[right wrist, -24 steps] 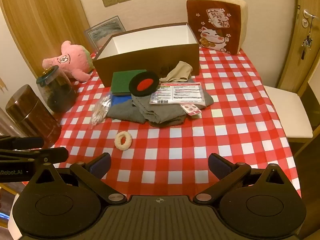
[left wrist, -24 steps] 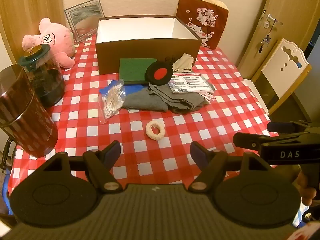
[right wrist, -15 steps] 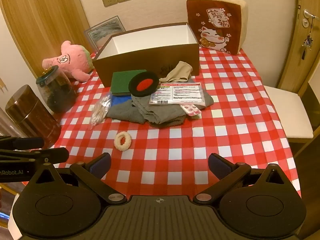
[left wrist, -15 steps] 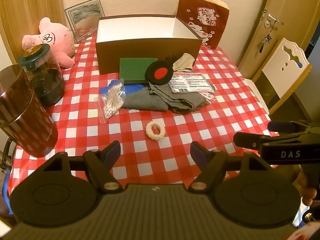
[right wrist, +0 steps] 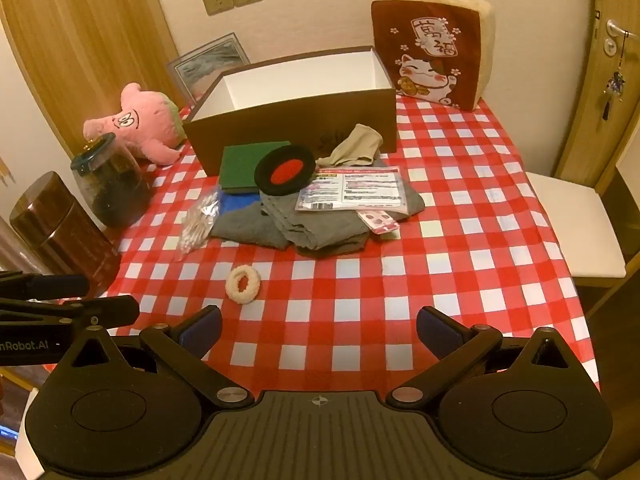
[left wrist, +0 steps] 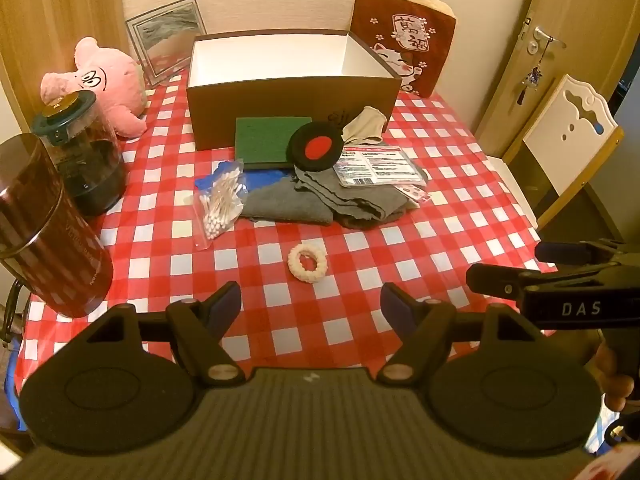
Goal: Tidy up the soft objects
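Note:
An open brown box [left wrist: 292, 108] [right wrist: 292, 120] stands at the back of the red checked table [left wrist: 360, 300]. In front of it lie a green pad [left wrist: 268, 140], a black and red disc [left wrist: 318, 148], a beige cloth [left wrist: 366, 126], grey cloths [left wrist: 320, 200] [right wrist: 304, 224] and a cream fuzzy ring [left wrist: 307, 263] [right wrist: 243, 279]. A pink plush pig [left wrist: 108, 80] [right wrist: 140, 120] sits at the back left. My left gripper [left wrist: 310, 306] is open and empty, just short of the ring. My right gripper [right wrist: 318, 330] is open and empty above the table's front edge.
Two dark jars [left wrist: 48, 232] [left wrist: 88, 160] stand at the left edge. A cat-print cushion [left wrist: 404, 36] leans on the wall behind the box. A cotton swab bag [left wrist: 220, 200] and a printed packet [left wrist: 378, 166] lie among the cloths. A white chair [left wrist: 568, 136] stands right.

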Demonstrator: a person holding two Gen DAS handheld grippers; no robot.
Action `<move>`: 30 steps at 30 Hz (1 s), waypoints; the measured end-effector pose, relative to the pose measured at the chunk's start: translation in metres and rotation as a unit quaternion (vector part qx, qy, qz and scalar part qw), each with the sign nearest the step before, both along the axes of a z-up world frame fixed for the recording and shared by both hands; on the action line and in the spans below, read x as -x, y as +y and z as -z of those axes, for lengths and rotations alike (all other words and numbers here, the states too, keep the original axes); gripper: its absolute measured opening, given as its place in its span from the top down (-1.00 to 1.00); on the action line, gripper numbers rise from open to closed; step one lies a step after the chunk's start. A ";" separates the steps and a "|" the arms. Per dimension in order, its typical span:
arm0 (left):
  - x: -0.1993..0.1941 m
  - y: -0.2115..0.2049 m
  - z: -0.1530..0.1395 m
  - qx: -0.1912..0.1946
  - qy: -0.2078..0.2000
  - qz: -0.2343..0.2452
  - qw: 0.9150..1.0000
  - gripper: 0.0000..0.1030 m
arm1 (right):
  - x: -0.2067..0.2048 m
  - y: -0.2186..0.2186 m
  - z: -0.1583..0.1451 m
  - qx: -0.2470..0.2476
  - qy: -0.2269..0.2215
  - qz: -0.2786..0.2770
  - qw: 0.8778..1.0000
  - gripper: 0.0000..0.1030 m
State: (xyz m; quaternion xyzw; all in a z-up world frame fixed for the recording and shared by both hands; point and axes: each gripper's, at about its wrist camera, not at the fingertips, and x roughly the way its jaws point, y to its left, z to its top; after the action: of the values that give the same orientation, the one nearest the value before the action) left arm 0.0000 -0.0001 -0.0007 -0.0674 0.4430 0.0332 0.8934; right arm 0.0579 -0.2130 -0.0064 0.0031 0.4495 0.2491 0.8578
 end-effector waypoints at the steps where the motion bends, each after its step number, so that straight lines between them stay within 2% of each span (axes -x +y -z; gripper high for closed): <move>1: 0.000 0.000 0.000 0.000 0.000 0.000 1.000 -0.46 | 0.000 0.000 0.000 0.000 0.000 0.000 1.000 -1.00; 30: 0.000 0.000 0.000 -0.001 0.001 0.000 1.000 -0.46 | -0.001 0.001 0.002 0.000 0.000 0.000 1.000 -1.00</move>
State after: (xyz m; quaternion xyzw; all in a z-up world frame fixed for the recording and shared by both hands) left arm 0.0001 -0.0006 -0.0004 -0.0669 0.4437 0.0334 0.8930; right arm 0.0590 -0.2119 -0.0082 0.0026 0.4492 0.2492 0.8580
